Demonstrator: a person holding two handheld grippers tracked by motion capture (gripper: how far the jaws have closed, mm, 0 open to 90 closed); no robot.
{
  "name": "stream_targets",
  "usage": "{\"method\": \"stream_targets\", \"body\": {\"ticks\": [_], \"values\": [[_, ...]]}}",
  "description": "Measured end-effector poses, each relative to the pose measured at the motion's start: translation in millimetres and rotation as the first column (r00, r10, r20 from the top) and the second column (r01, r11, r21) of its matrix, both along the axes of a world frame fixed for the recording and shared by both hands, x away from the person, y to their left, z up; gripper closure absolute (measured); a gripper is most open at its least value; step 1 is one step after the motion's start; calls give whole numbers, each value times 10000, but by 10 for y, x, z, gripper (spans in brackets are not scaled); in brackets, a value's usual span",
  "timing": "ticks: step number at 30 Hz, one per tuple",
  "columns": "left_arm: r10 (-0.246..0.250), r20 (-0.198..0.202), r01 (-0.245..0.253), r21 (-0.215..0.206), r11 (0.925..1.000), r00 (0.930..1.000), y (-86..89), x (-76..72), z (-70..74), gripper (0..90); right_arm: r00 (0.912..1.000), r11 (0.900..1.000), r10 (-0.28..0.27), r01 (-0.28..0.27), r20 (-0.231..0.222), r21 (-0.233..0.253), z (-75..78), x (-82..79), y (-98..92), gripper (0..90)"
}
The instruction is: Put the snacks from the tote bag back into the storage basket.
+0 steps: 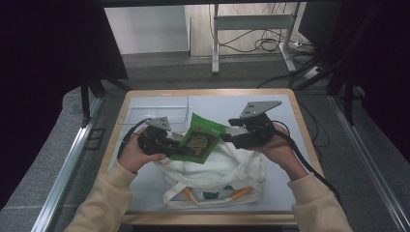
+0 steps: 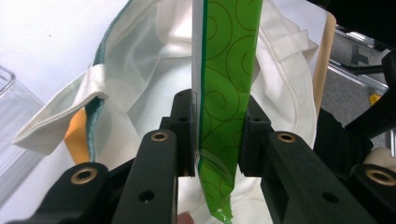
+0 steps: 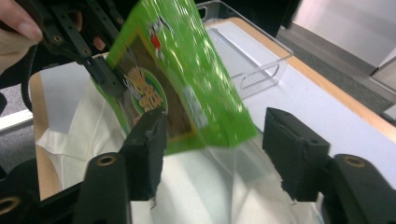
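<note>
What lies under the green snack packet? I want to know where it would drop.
The white tote bag lies directly beneath the green snack packet, which the left gripper holds above it. The bag's inside is hidden.

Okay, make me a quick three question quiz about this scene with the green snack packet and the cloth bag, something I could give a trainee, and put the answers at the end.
1. True or false: the left gripper is shut on the green snack packet.
2. What lies on the table directly under the packet: (a) a white cloth bag, (b) a cardboard box, (c) a metal pan?
3. Fill in: the right gripper has its jaws ____.

Key
1. True: in the left gripper view its jaws pinch the packet's edge.
2. (a): the white cloth bag, with its mouth toward the packet.
3. Open: in the right gripper view the jaws stand apart, holding nothing.
</note>
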State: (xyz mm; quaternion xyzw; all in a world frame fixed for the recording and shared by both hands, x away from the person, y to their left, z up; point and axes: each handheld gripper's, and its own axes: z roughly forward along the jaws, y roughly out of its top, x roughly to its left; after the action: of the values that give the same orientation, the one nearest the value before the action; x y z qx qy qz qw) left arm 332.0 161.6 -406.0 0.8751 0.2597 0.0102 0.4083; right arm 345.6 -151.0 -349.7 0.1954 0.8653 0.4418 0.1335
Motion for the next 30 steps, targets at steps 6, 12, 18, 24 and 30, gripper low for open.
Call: {"method": "stream_targets", "body": {"ticks": [6, 12, 18, 24, 30], "values": [[176, 113, -174, -193, 9997, 9998, 72, -4, -11, 723, 9984, 9992, -346, 355, -447, 192, -123, -29, -48, 332], [209, 9, -209, -293, 9994, 9998, 82, 0, -15, 723, 9965, 9994, -336, 344, -767, 100, -270, -96, -34, 319], [115, 99, -111, -469, 9988, 9999, 93, -3, 4, 723, 9934, 9987, -454, 473, -1051, 161, -408, -102, -62, 317], [257, 159, -246, -694, 9973, 9995, 79, 17, 14, 724, 9912, 9992, -356, 379, -1279, 155, -540, -123, -35, 310], [247, 139, -230, -1140, 9932, 9996, 32, 39, 30, 723, 9895, 9994, -139, 185, -1439, 304, -645, -117, 36, 307]]}}
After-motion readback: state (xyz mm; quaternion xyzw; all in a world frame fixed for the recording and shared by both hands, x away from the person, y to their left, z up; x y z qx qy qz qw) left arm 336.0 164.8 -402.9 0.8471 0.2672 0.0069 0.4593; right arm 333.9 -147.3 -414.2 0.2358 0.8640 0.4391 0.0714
